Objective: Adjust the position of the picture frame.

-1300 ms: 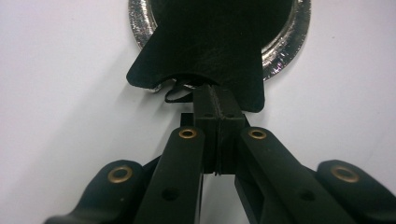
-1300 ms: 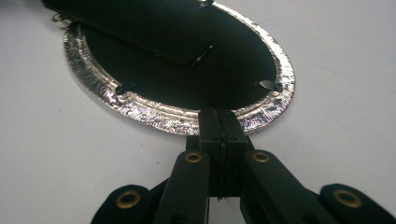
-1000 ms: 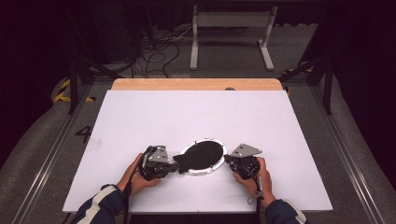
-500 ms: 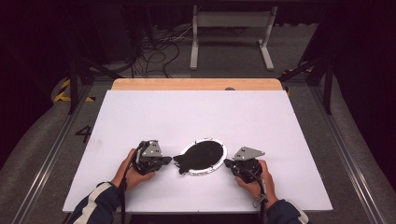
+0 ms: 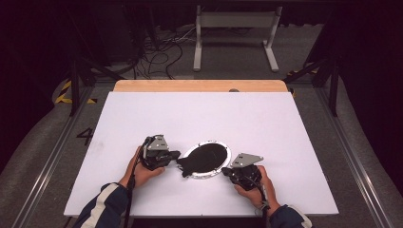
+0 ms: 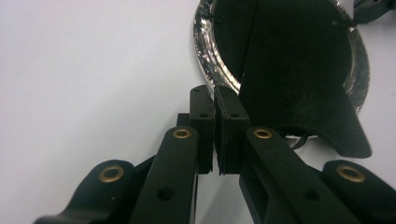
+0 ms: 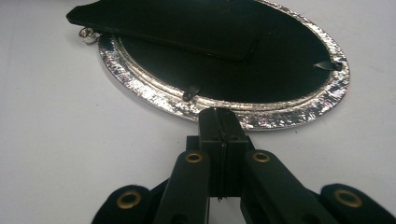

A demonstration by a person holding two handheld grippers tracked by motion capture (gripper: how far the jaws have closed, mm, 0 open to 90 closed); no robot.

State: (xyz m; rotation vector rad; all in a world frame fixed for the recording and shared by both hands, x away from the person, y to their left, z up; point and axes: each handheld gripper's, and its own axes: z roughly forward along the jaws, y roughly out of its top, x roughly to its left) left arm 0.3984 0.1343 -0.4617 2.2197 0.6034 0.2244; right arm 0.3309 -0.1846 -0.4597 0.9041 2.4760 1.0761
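With my left hand-held gripper [image 5: 175, 155] at nine o'clock and right hand-held gripper [image 5: 227, 171] at four o'clock of the foil-rimmed plate [image 5: 219, 144] holding a black flap [image 5: 202, 159] near mid-desk [image 5: 214, 114], jaws together and empty, I'd judge regrasping comes next.

A dark lab or studio: white table [image 5: 199, 118], floor cables [image 5: 157, 52], metal stand [image 5: 235, 33].
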